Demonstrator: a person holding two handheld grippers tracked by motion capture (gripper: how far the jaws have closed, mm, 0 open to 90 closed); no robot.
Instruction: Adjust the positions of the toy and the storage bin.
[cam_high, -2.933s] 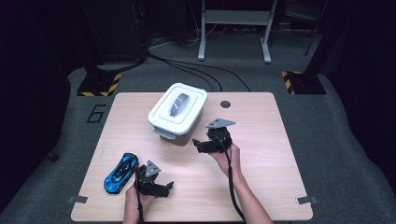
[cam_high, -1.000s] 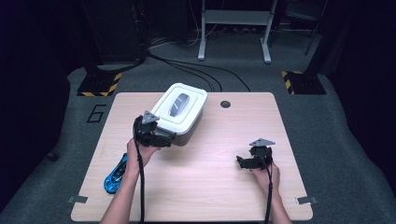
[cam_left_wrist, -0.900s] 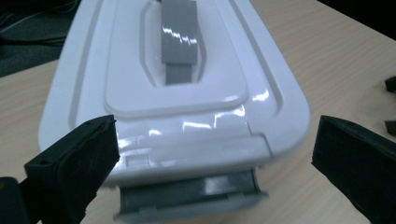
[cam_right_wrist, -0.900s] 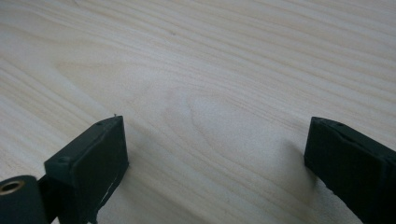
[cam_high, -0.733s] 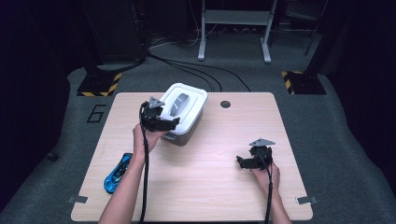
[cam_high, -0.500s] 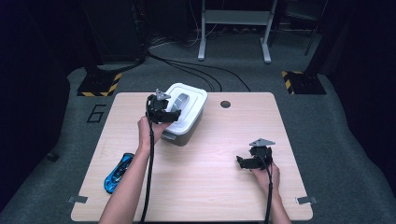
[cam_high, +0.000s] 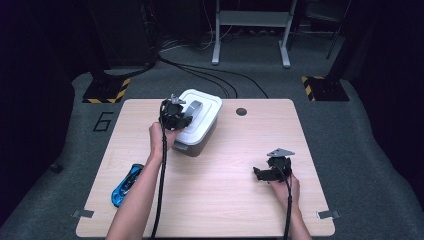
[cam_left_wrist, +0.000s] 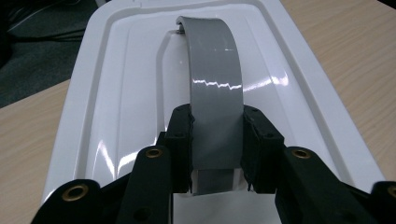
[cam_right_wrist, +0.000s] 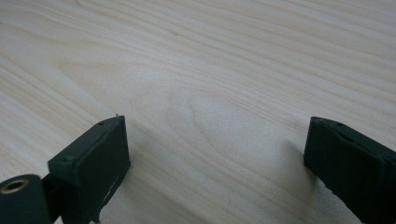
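A: Starting at the near left edge of the table (cam_high: 215, 200), what is lying there?

B: A blue toy car (cam_high: 125, 184) is sitting near that edge, well apart from both grippers and untouched. Nobody is reaching for it.

A: And moving right?

B: The white storage box (cam_high: 199, 121) is standing at the far left-centre of the table, lid on. The left gripper (cam_high: 176, 116) is hovering over it. In the left gripper view its jaws have just been closing and are now pinching the grey handle (cam_left_wrist: 215, 88) on the lid (cam_left_wrist: 116, 93) from both sides, the pads pressing against its edges.

A: So the grasp is made. Is the lid coming off?

B: Not yet, as far as I can judge. The lid is sitting flat on the box and the handle is only arching up between the jaws. Lifting the lid or the box seems to be the part remaining, and perhaps the car is going inside afterwards, though that is a guess.

A: And on the right?

B: The right gripper (cam_high: 265, 172) is resting low over bare wood near the right edge, jaws standing wide and holding nothing, well away from the box.
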